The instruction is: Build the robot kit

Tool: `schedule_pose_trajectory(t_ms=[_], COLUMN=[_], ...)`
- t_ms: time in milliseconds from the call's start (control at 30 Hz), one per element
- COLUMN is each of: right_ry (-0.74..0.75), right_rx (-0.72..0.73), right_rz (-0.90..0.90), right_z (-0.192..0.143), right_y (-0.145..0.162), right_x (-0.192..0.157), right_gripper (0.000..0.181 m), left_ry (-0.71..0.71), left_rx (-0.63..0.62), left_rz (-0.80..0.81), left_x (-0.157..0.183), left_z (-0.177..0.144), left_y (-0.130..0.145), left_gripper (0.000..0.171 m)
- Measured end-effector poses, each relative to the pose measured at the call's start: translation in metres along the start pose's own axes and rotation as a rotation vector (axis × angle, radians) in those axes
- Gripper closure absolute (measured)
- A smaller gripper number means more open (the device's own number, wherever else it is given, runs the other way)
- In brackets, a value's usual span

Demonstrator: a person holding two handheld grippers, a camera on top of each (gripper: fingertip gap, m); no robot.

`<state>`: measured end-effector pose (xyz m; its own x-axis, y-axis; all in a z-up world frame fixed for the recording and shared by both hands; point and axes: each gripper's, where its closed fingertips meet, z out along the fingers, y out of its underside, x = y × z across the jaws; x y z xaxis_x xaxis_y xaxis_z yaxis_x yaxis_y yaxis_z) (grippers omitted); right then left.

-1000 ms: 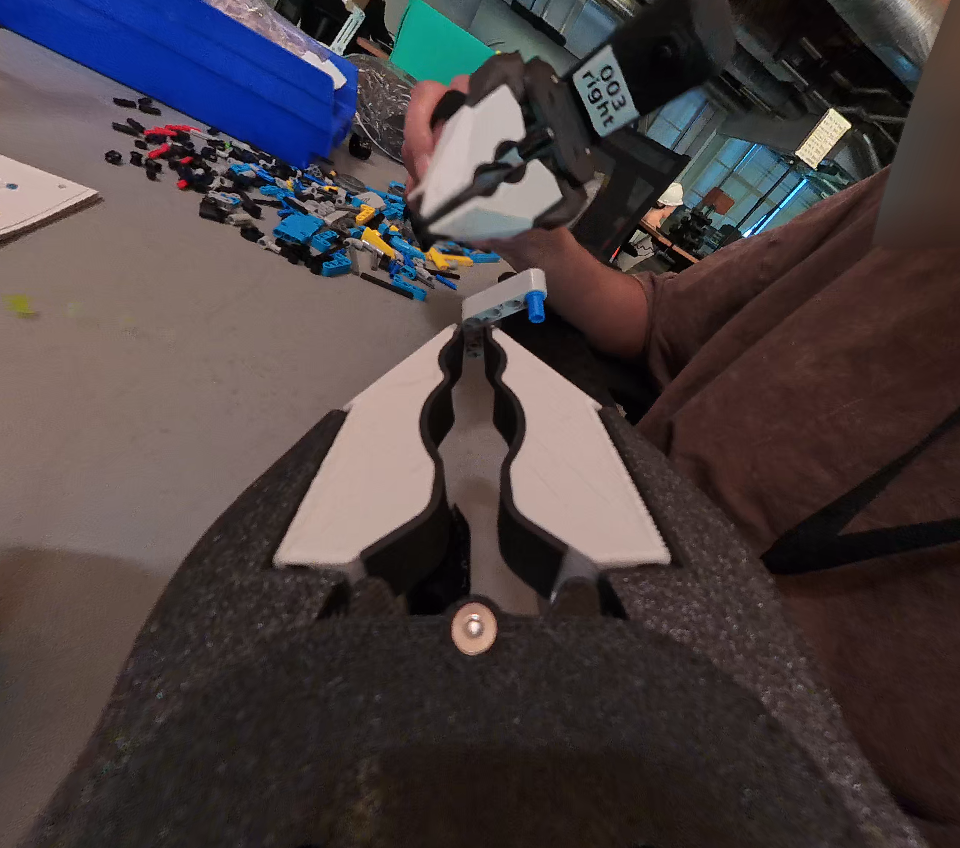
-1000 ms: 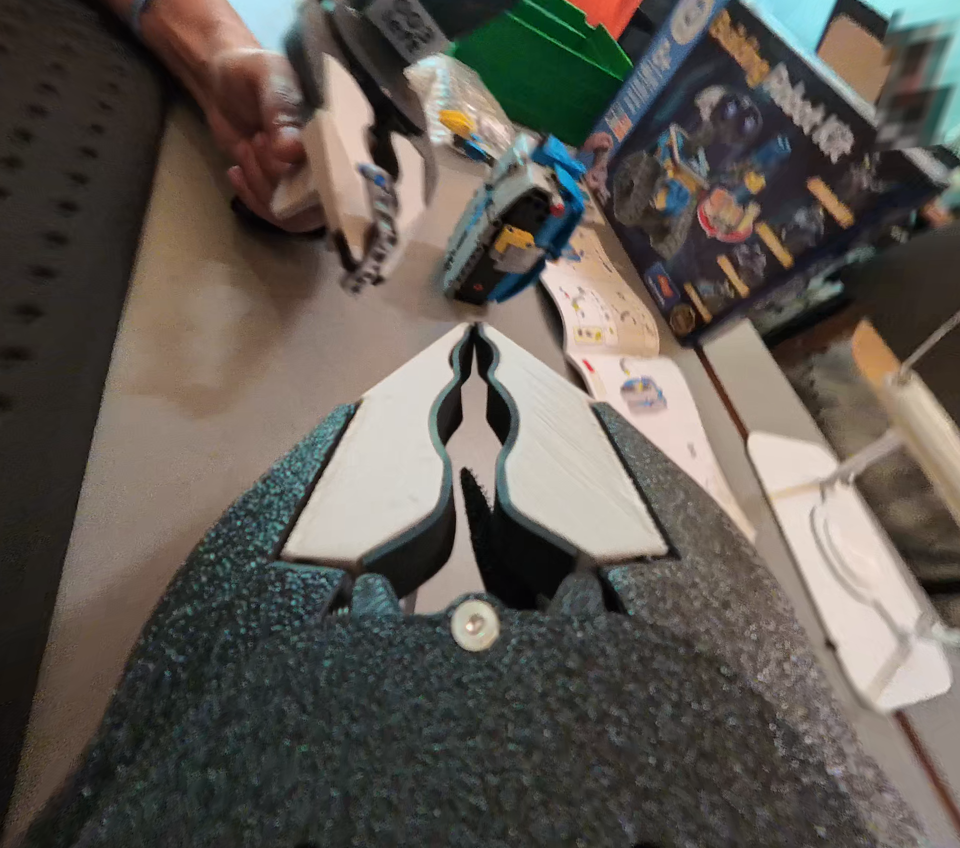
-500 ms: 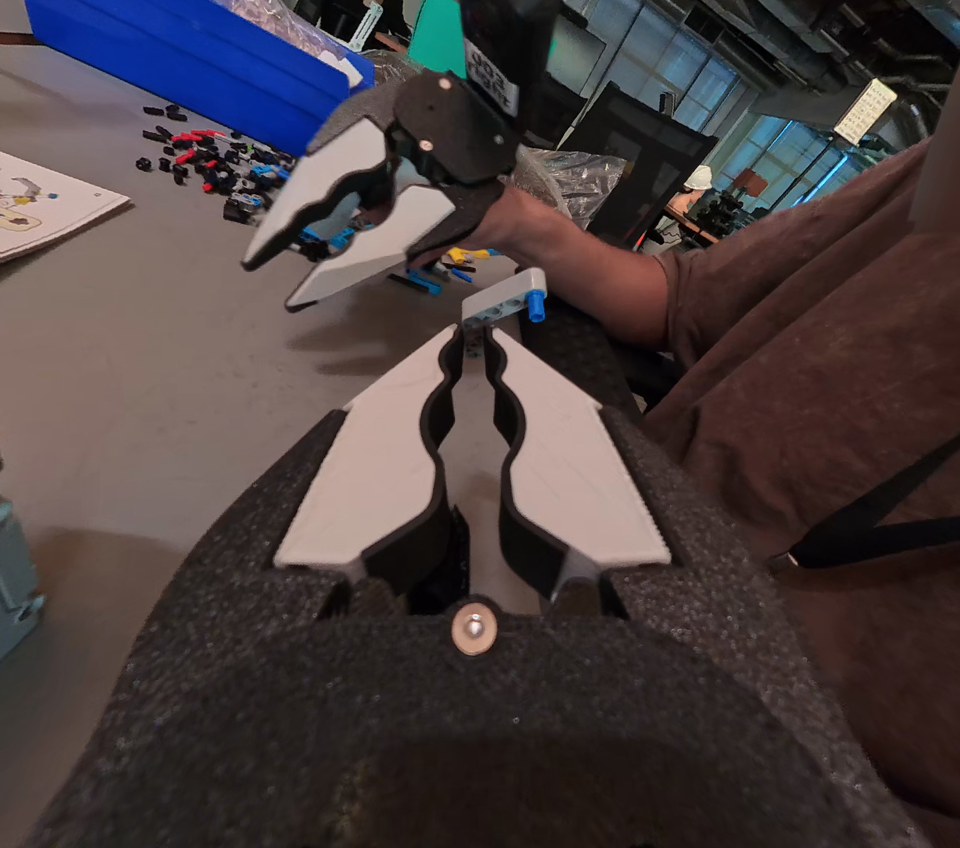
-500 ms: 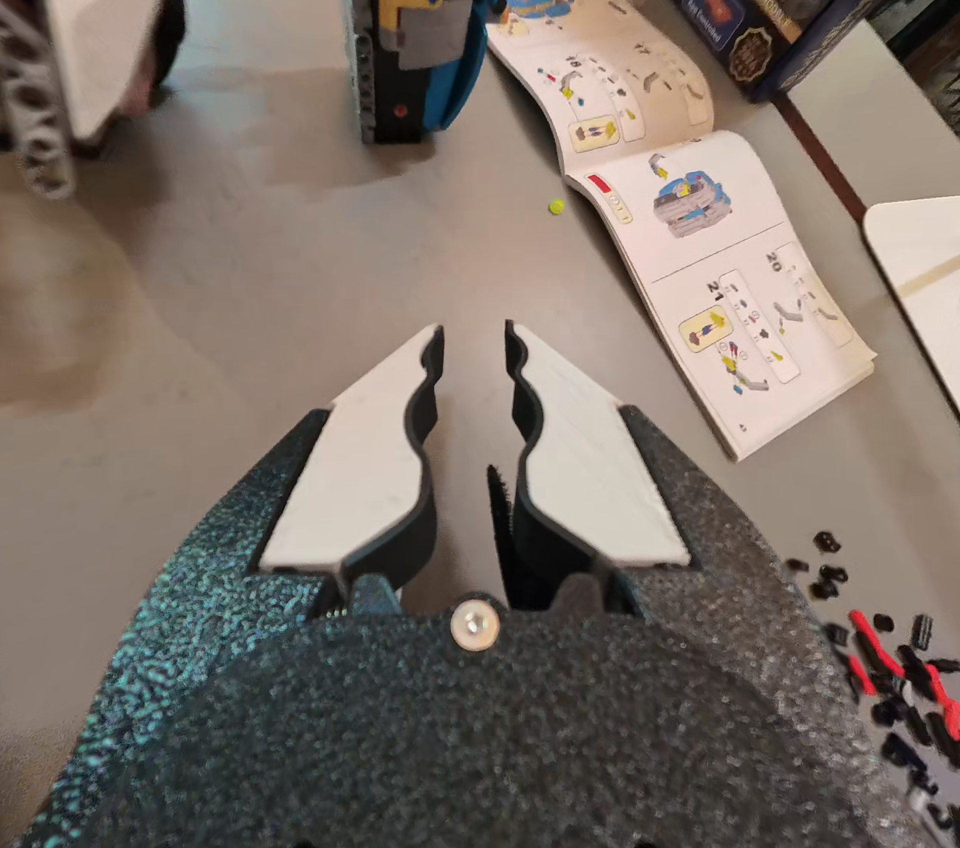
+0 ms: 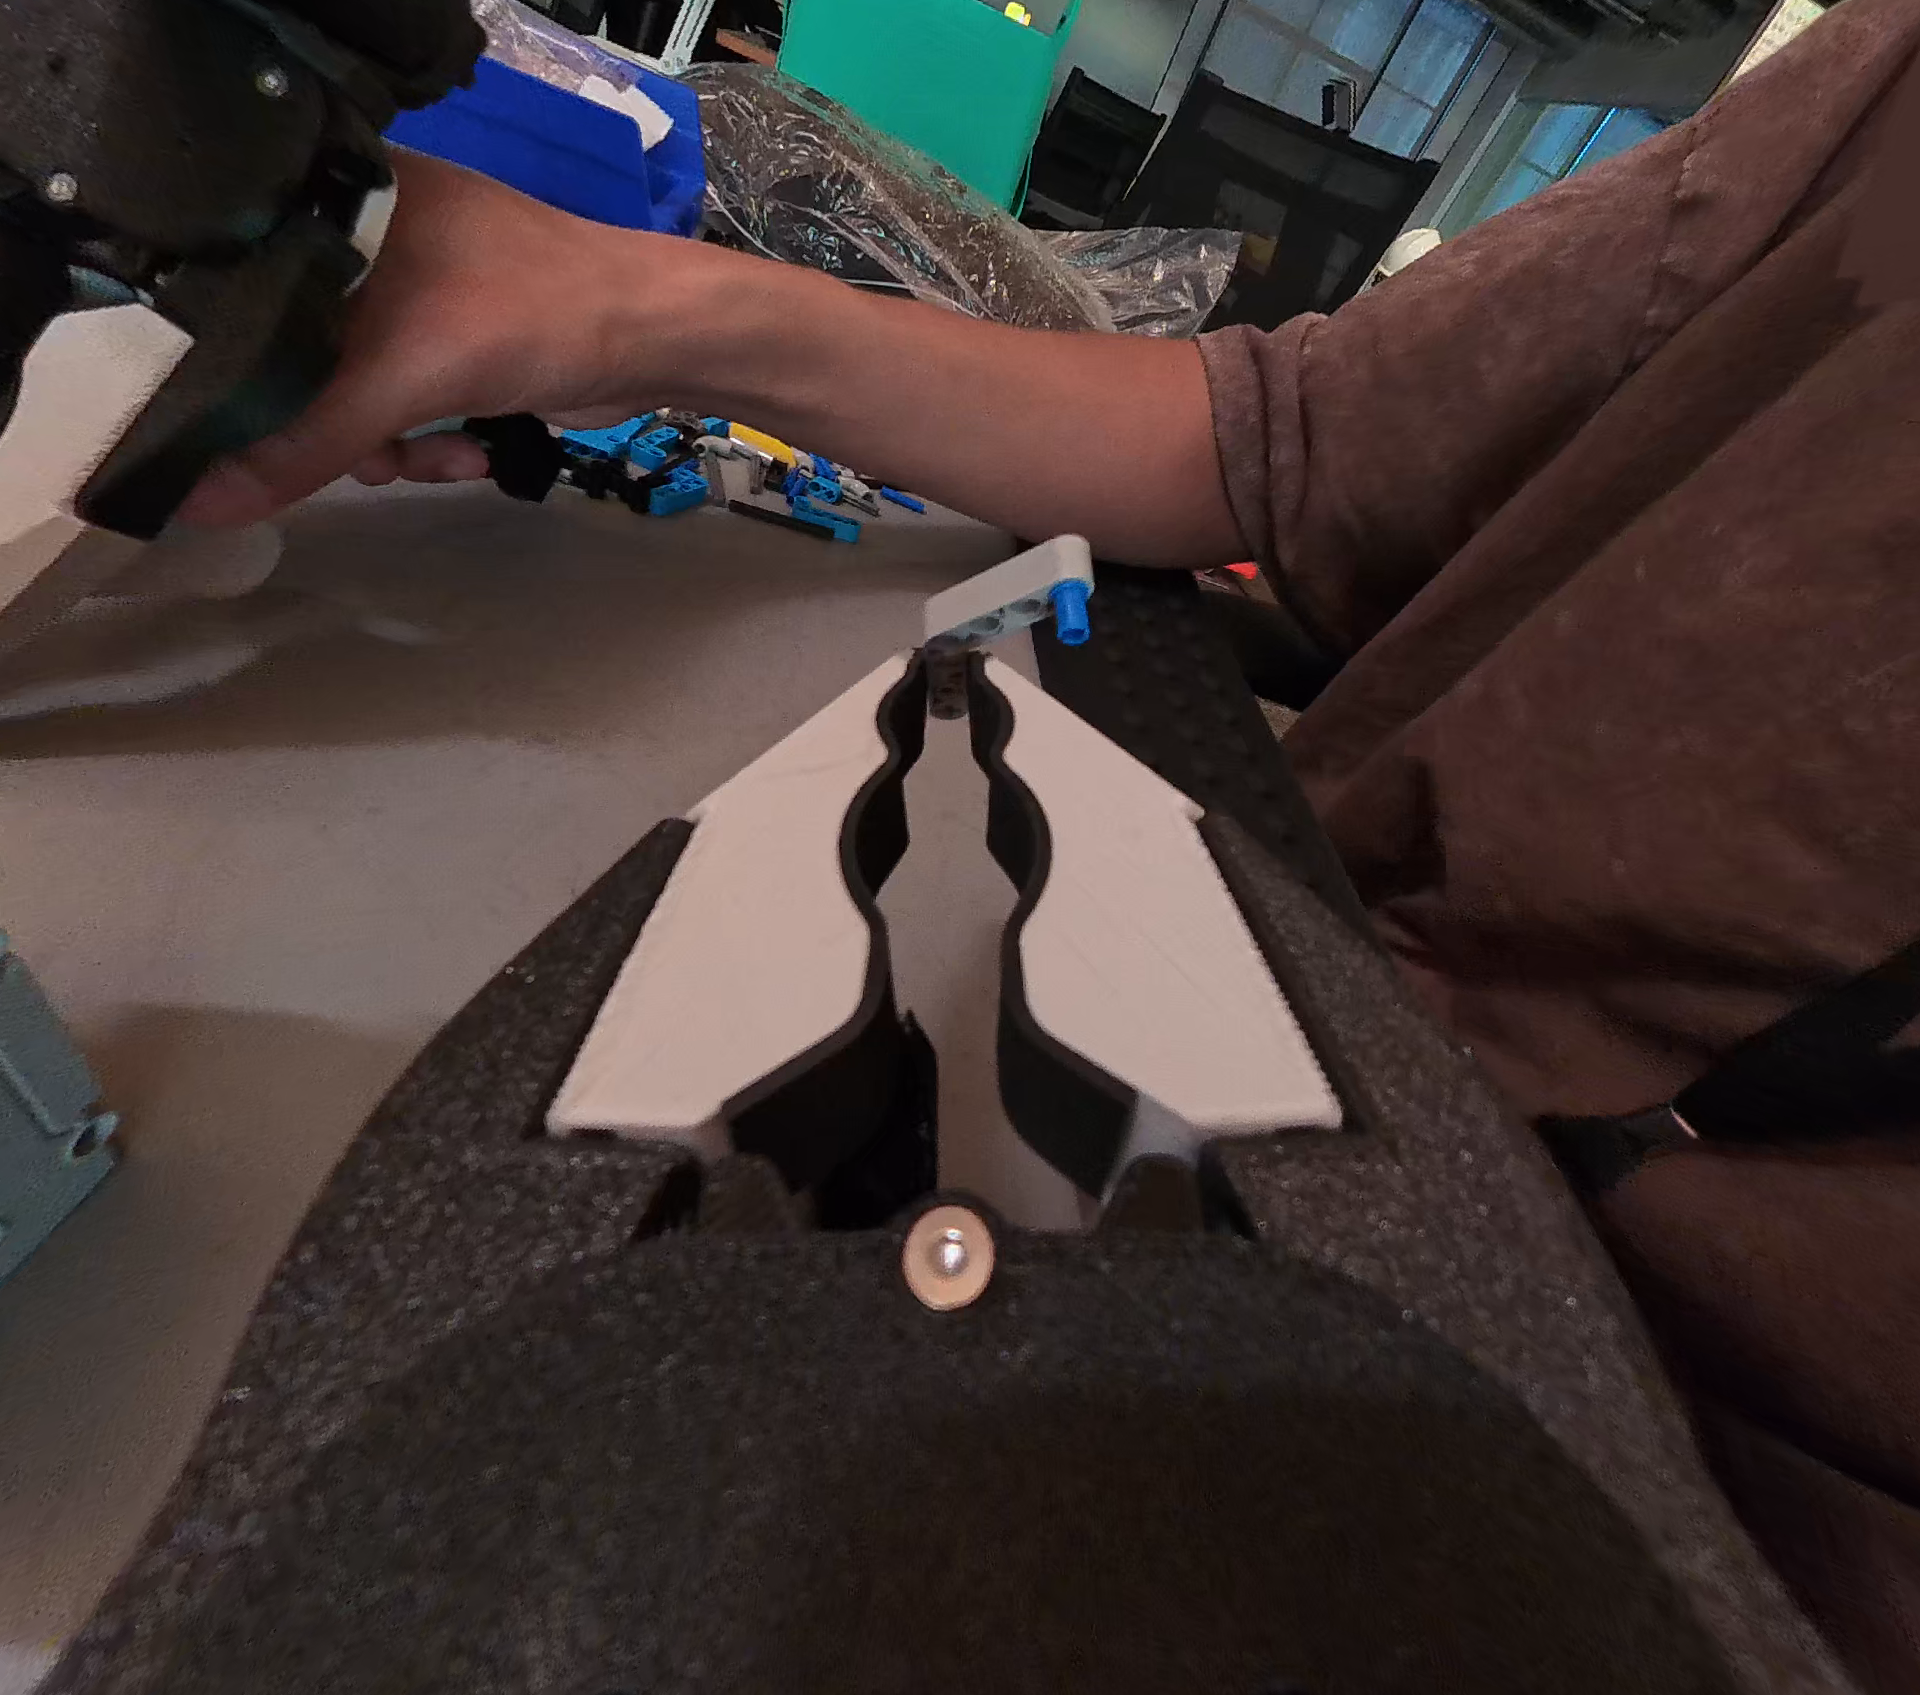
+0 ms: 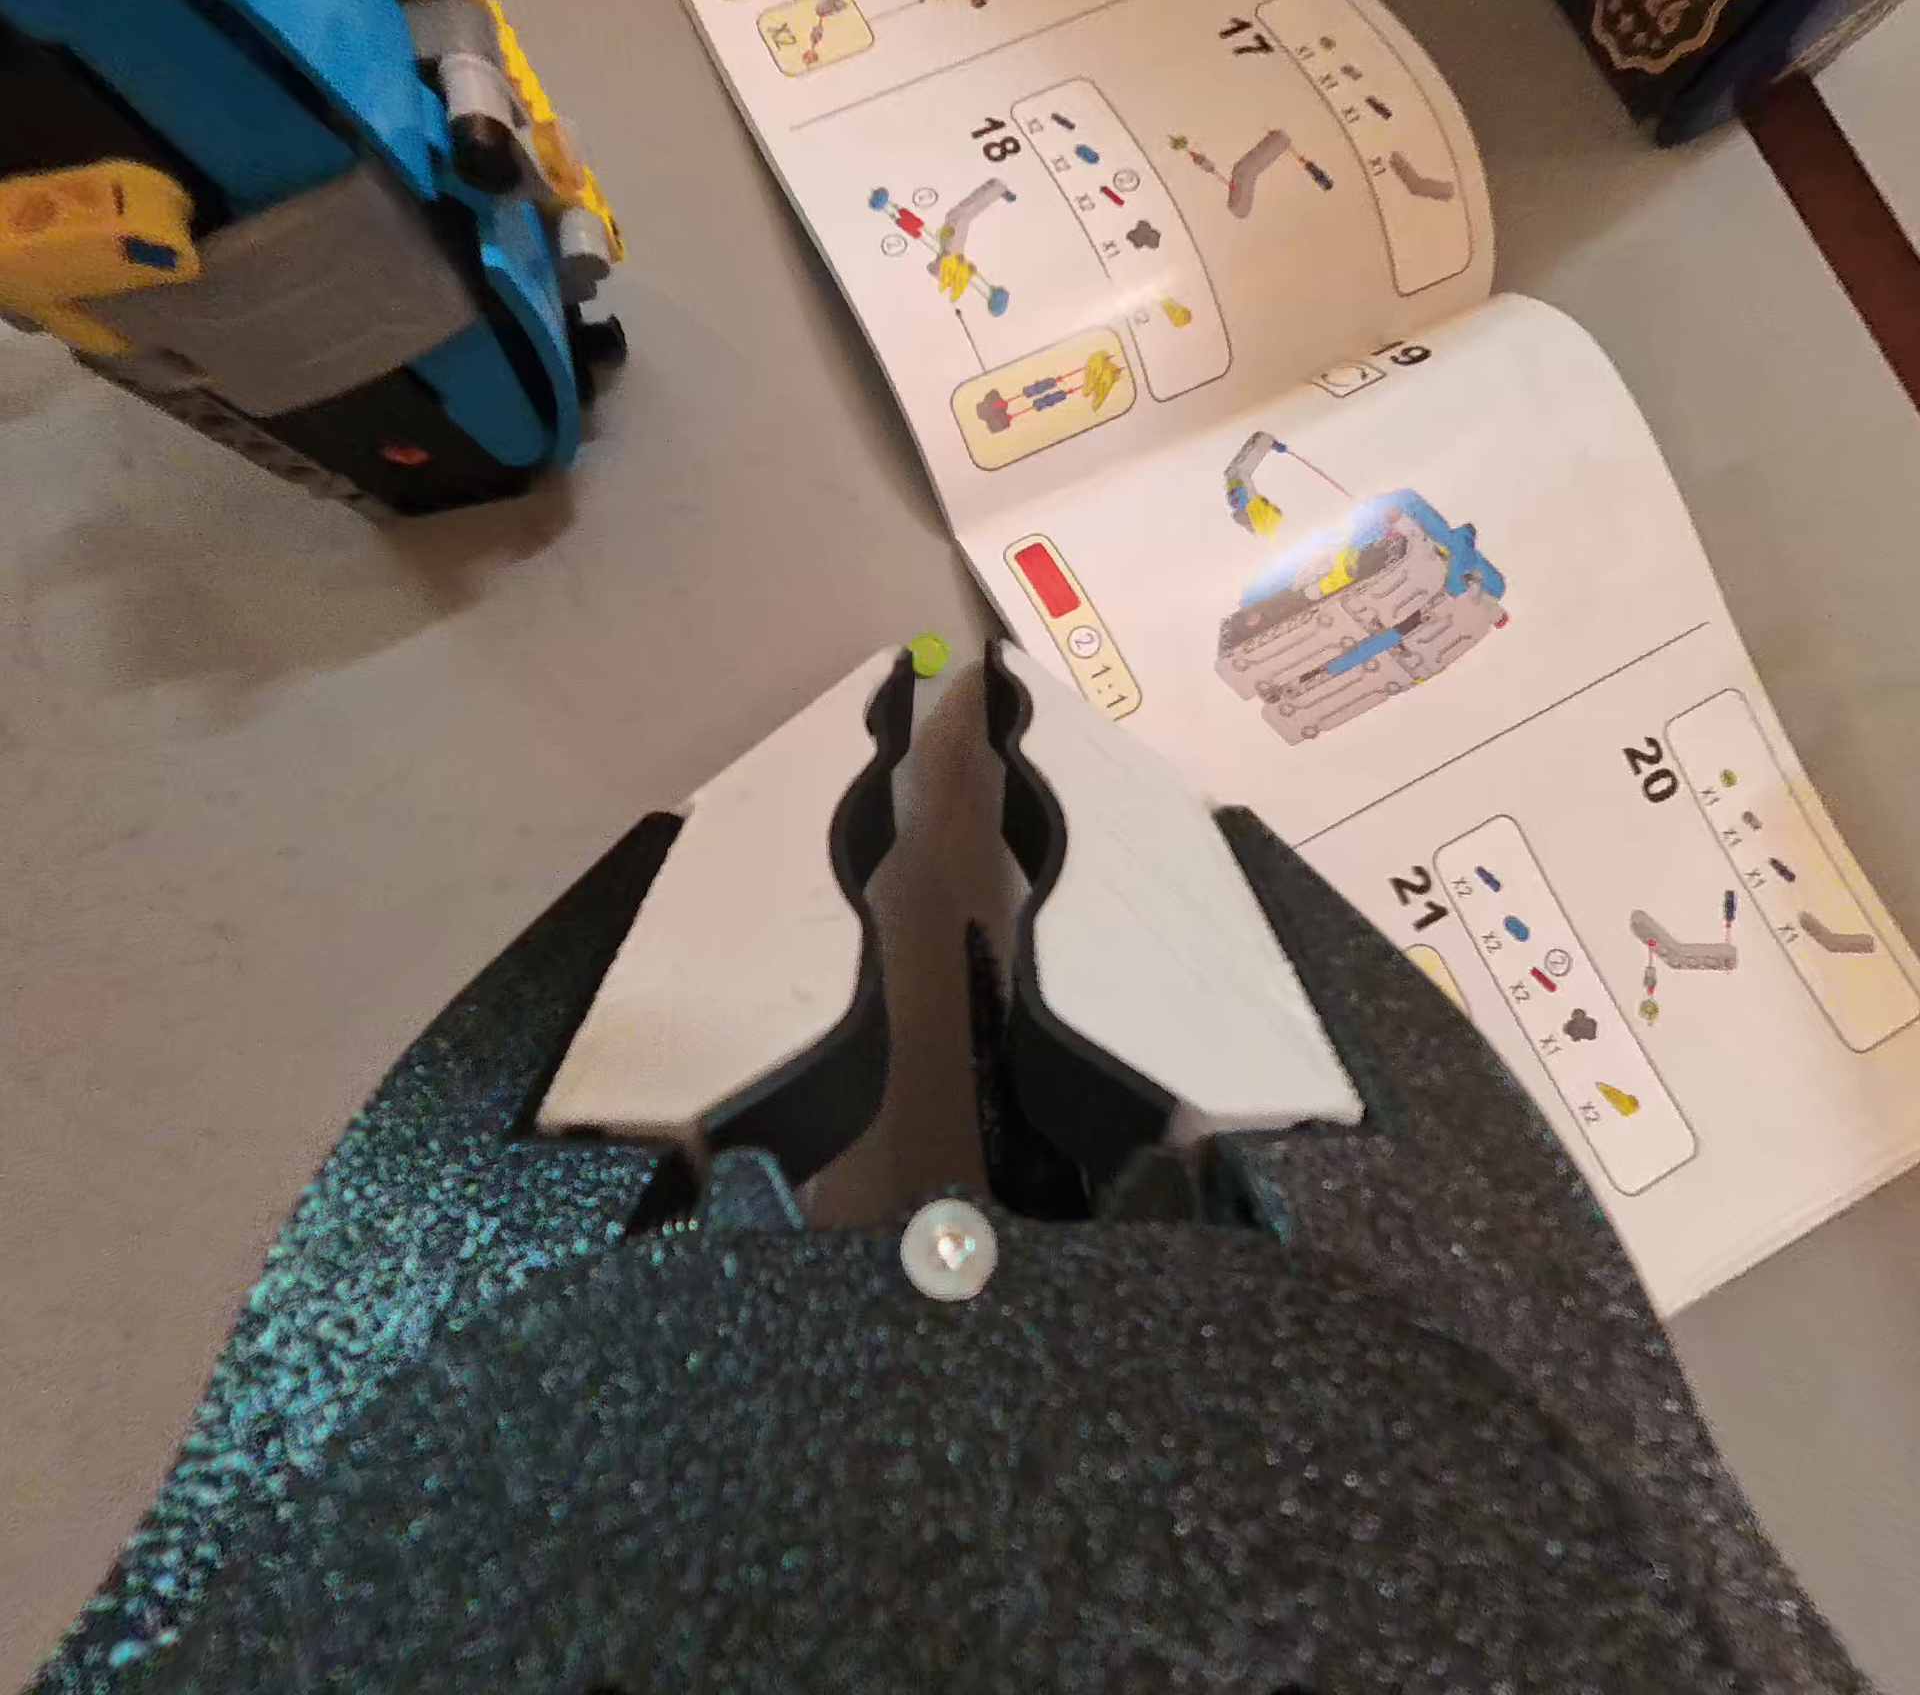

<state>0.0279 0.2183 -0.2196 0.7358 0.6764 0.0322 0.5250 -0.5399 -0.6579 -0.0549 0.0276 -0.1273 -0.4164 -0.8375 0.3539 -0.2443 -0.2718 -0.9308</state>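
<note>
the left gripper has its fingers pinching a grey beam with a blue pin, held above the table. the right gripper, fingers slightly spread and holding nothing, hovers over a small green stud beside the open instruction booklet. judging by this, centre the tips on the stud and close gently. a blue model stands nearby; loose parts and a blue bin lie beyond.
</note>
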Motion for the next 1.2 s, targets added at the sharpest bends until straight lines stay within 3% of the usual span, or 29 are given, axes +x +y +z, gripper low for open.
schedule_pose_trajectory(t_ms=[367, 467, 567, 667, 833, 1200], right_ry=[-0.055, -0.283, -0.62, -0.744, -0.586, -0.637], right_rx=[0.028, 0.275, 0.575, 0.733, 0.778, 0.695], right_rz=[0.027, 0.157, 0.317, 0.318, 0.101, 0.084], right_z=[-0.003, -0.049, -0.117, -0.148, -0.15, -0.15], right_y=[-0.001, -0.038, -0.078, -0.093, -0.109, -0.112], right_x=[-0.009, -0.049, -0.102, -0.139, -0.162, -0.171], right_gripper=[0.174, 0.174, 0.174, 0.174, 0.174, 0.175], left_ry=[-0.01, -0.046, -0.124, -0.181, -0.113, -0.123], left_rx=[0.024, 0.104, 0.308, 0.513, 0.597, 0.583], left_rz=[-0.019, 0.023, 0.122, 0.218, 0.129, 0.113], left_x=[-0.004, -0.008, -0.011, -0.008, 0.0, -0.001], left_z=[-0.002, -0.01, -0.029, -0.052, -0.061, -0.062], left_y=[-0.003, -0.016, -0.047, -0.076, -0.088, -0.09], left_gripper=[0.164, 0.164, 0.164, 0.164, 0.165, 0.164])
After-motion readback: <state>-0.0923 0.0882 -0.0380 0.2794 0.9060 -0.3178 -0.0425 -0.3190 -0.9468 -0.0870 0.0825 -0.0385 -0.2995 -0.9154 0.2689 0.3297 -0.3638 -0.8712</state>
